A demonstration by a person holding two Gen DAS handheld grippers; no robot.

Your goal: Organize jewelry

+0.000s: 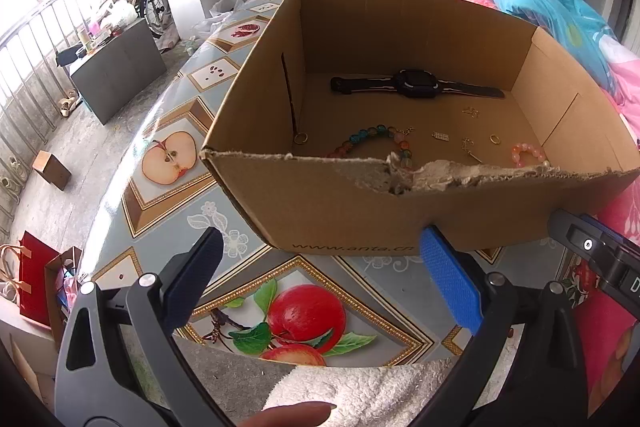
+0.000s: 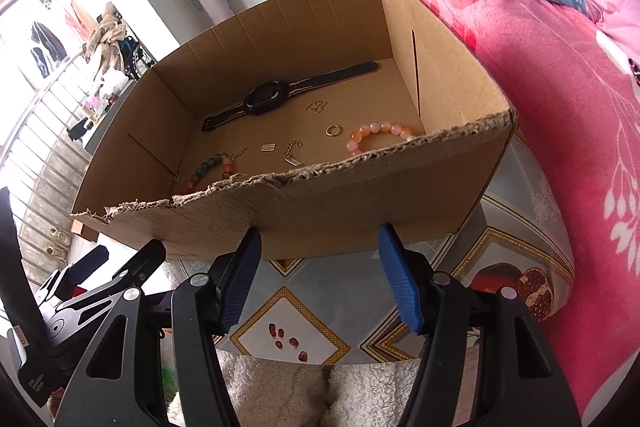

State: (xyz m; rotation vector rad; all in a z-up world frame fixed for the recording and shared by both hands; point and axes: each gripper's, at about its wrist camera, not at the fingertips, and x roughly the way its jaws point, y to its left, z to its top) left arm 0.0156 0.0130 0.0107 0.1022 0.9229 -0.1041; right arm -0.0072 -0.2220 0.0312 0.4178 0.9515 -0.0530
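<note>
A cardboard box (image 1: 340, 211) (image 2: 320, 211) with a torn front rim sits on a fruit-patterned table. Inside lie a black watch (image 1: 412, 85) (image 2: 268, 97), a multicoloured bead bracelet (image 1: 372, 139) (image 2: 210, 167), a pink bead bracelet (image 1: 528, 153) (image 2: 378, 133), gold rings (image 1: 495, 139) (image 2: 333, 131), small chains and charms (image 1: 440, 136) (image 2: 267, 147). My left gripper (image 1: 320, 243) stands open before the box's front wall, nothing between its blue pads. My right gripper (image 2: 318, 239) is open too, empty, close to the same wall.
A pink blanket (image 2: 560, 107) and a blue pillow (image 1: 552, 11) border the table on the right. The tablecloth (image 1: 168, 155) edge drops to the floor on the left, where a grey cabinet (image 1: 116, 71) and a red bag (image 1: 36, 279) stand. Fluffy white fabric (image 2: 280, 387) lies below the grippers.
</note>
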